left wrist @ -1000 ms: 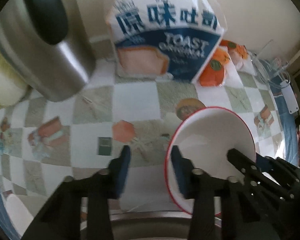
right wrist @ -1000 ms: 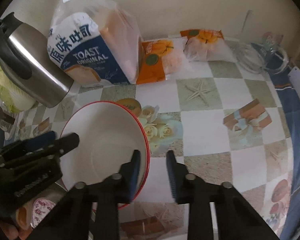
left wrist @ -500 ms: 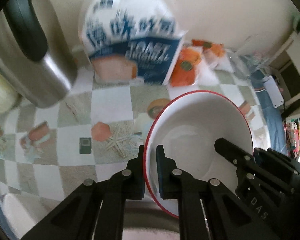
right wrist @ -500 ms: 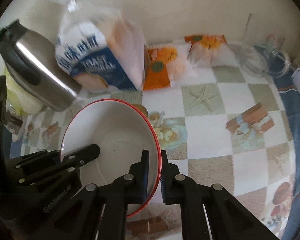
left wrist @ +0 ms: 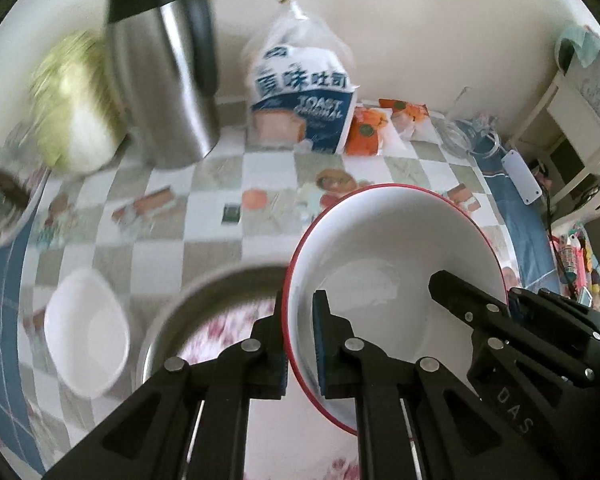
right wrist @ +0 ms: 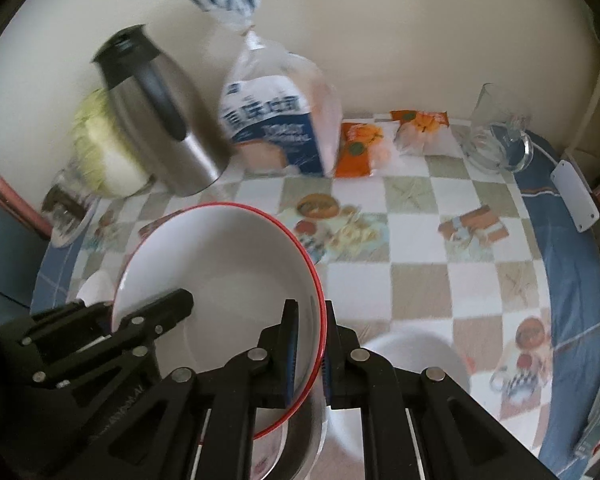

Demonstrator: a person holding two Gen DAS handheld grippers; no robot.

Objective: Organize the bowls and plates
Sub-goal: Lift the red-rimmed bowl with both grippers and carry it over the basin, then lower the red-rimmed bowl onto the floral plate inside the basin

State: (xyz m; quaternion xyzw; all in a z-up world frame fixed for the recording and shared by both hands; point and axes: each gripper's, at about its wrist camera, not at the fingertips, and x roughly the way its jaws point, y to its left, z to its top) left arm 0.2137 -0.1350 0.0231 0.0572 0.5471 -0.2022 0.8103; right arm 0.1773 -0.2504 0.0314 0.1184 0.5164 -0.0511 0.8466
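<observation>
A large white bowl with a red rim (left wrist: 388,264) hangs tilted above the table, gripped from both sides. My left gripper (left wrist: 300,320) is shut on its left rim, one pad inside and one outside. My right gripper (right wrist: 311,344) is shut on the opposite rim; it shows in the left wrist view as the black fingers (left wrist: 472,304) on the bowl's right. Below the bowl lies a steel basin (left wrist: 204,292) with a floral plate (left wrist: 228,328) inside. A small white bowl (left wrist: 86,328) stands left of the basin, and another white bowl (right wrist: 412,360) lies on its right.
At the back wall stand a steel thermos jug (left wrist: 168,80), a cabbage (left wrist: 72,108), a toast bag (left wrist: 300,100) and orange snack packs (right wrist: 356,148). A glass pitcher (right wrist: 496,132) sits back right. The checked tablecloth (right wrist: 420,248) ends in a blue border on the right.
Both grippers went from open to shut on the red-rimmed bowl's rim. They then rose with it, so the table looks farther away and the basin and small bowls have come into view.
</observation>
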